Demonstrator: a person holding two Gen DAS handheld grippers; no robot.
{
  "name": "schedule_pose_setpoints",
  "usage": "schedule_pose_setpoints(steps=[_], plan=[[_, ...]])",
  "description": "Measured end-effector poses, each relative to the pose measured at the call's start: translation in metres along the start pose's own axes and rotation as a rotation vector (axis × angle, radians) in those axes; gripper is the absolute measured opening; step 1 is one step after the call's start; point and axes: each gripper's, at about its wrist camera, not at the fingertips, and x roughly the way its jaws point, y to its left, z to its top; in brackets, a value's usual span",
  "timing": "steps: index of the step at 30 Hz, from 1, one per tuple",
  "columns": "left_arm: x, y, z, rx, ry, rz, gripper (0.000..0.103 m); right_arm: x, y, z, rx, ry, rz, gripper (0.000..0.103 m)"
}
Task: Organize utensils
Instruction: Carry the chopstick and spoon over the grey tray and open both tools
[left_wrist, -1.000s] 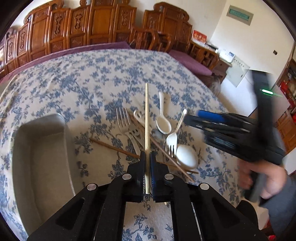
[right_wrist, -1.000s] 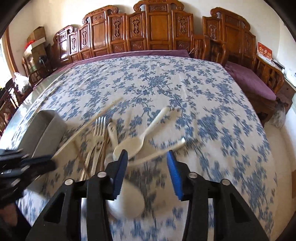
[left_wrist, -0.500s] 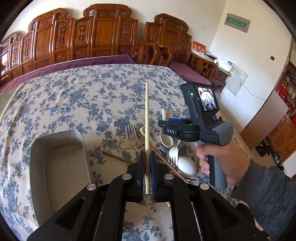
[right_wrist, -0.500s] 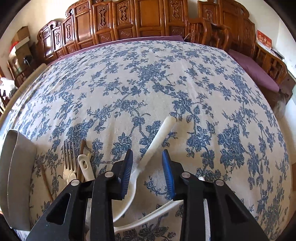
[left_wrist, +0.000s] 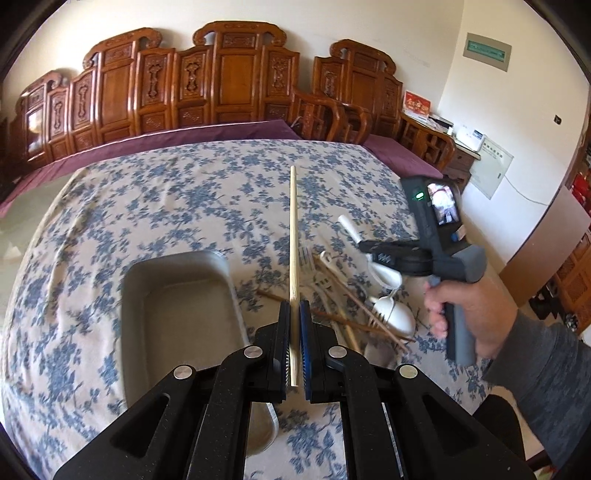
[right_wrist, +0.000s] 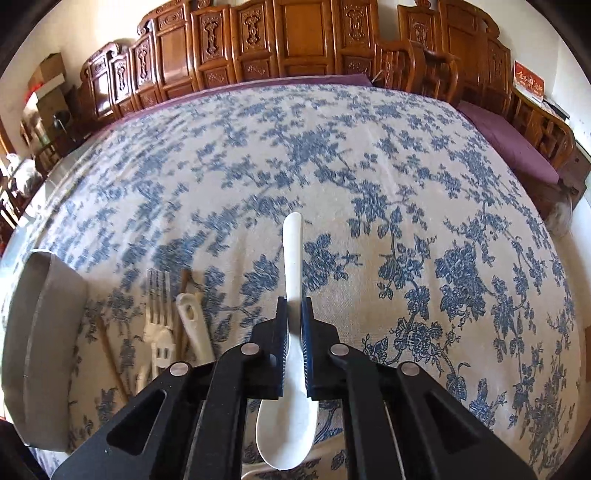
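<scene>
My left gripper (left_wrist: 294, 314) is shut on a light wooden chopstick (left_wrist: 293, 236) that points away from me, held above the table by the grey tray's (left_wrist: 177, 266) right rim. My right gripper (right_wrist: 294, 308) is shut on the handle of a white spoon (right_wrist: 292, 258), with its bowl below the jaws. It also shows in the left wrist view (left_wrist: 369, 248), over the utensil pile. The pile holds white forks (right_wrist: 158, 295), another white spoon (left_wrist: 393, 314), a white slotted handle (right_wrist: 190, 317) and dark wooden chopsticks (left_wrist: 369, 314).
The table carries a blue floral cloth (right_wrist: 332, 166). The grey tray (right_wrist: 40, 332) lies left of the pile. Carved wooden chairs (left_wrist: 229, 81) line the far edge. The table's right edge drops to the floor (left_wrist: 517, 236).
My right gripper has closed on the white spoon's handle. My left gripper has carried the chopstick leftward, nearer the tray, which now sits closer to the middle of its view.
</scene>
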Motion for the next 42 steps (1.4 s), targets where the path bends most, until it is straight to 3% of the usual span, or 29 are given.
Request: schedule_pose_setpoints(steps=[8, 18, 29, 37, 39, 41, 42], plan=[[-0.01, 0.022, -0.018, 0.001, 0.013, 0.096, 0.004, -0.051, 0.017, 0.007, -0.027, -0.076, 0.063, 0.008], [0.002, 0.059, -0.041, -0.046, 0.1, 0.113, 0.004, -0.102, 0.063, 0.001, -0.115, -0.133, 0.151, 0.009], [0.009, 0.072, -0.053, -0.068, 0.157, 0.107, 0.004, -0.115, 0.111, -0.012, -0.18, -0.123, 0.199, 0.009], [0.005, 0.081, -0.052, -0.11, 0.14, 0.095, 0.004, -0.114, 0.146, -0.02, -0.227, -0.1, 0.228, 0.009], [0.003, 0.082, -0.05, -0.112, 0.133, 0.098, 0.008, -0.114, 0.152, -0.02, -0.23, -0.095, 0.235, 0.009], [0.001, 0.084, -0.048, -0.118, 0.122, 0.097, 0.023, -0.114, 0.158, -0.022, -0.231, -0.09, 0.247, 0.009], [-0.002, 0.085, -0.047, -0.123, 0.112, 0.099, 0.023, -0.113, 0.162, -0.023, -0.23, -0.086, 0.255, 0.009]])
